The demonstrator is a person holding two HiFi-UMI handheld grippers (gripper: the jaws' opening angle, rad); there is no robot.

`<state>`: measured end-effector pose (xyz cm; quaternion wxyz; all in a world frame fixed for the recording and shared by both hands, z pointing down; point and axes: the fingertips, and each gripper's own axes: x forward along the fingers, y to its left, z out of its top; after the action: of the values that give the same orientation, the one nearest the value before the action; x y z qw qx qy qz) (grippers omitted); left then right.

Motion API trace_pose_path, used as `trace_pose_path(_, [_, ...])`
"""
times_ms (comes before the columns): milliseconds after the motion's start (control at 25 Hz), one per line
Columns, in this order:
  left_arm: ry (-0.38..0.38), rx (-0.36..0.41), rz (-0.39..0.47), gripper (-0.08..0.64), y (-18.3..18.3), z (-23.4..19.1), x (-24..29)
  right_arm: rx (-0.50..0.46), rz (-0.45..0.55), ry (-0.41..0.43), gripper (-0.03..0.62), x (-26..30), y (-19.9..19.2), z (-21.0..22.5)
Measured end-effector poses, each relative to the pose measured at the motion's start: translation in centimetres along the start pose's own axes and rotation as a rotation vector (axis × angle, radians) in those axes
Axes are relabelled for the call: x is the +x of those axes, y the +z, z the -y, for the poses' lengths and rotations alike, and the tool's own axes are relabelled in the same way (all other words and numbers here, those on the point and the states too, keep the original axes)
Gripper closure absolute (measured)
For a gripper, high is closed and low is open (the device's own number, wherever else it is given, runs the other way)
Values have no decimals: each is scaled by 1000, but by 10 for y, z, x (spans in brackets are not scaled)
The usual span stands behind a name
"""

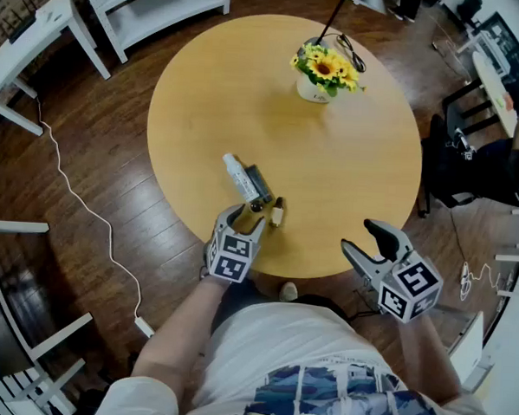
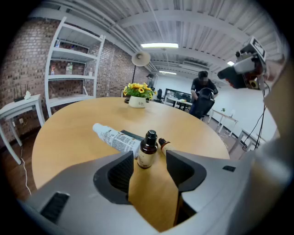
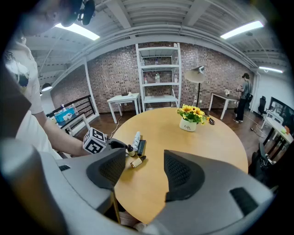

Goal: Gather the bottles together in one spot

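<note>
A small brown bottle [image 1: 257, 207] [image 2: 147, 150] stands upright near the front edge of the round wooden table [image 1: 348, 164]. My left gripper [image 1: 244, 216] [image 2: 149, 161] is open, its fingertips either side of the bottle's near face, and the pads are not pressing it. Behind the bottle lie a white bottle [image 1: 240, 177] [image 2: 111, 136] and a dark flat container [image 1: 261, 186]. A small tan bottle [image 1: 277, 213] [image 3: 137, 161] lies on its side just right of it. My right gripper [image 1: 359, 234] [image 3: 144, 167] hangs open and empty over the table's front right edge.
A white pot of yellow flowers [image 1: 323, 75] stands at the table's far side, with a lamp base and cable behind it. White shelving [image 1: 157, 6] and white tables [image 1: 29, 51] stand beyond on the left, and a cable [image 1: 86, 210] runs over the floor. Dark chairs [image 1: 470, 161] are at the right.
</note>
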<state>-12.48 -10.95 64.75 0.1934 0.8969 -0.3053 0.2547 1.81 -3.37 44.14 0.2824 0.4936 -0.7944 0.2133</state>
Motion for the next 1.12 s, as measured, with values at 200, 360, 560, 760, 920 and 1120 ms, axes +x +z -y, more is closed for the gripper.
trace_pose_path(200, [22, 90, -38, 357, -14, -14, 11, 8, -27, -9, 314, 19, 7, -21])
trace_pose_path(360, [53, 167, -23, 428, -9, -20, 17, -7, -42, -5, 314, 27, 11, -33])
trace_pose_path(560, [50, 243, -1, 431, -1, -17, 9, -49, -45, 25, 314, 43, 21, -51])
trace_pose_path(760, [40, 339, 70, 433, 31, 4, -23, -105, -35, 106, 361, 71, 31, -80])
trace_pose_path(920, [11, 411, 119, 433, 66, 33, -47, -145, -43, 154, 411, 91, 36, -97])
trace_pose_path(1120, [19, 516, 149, 433, 88, 52, -59, -192, -81, 172, 453, 106, 32, -104])
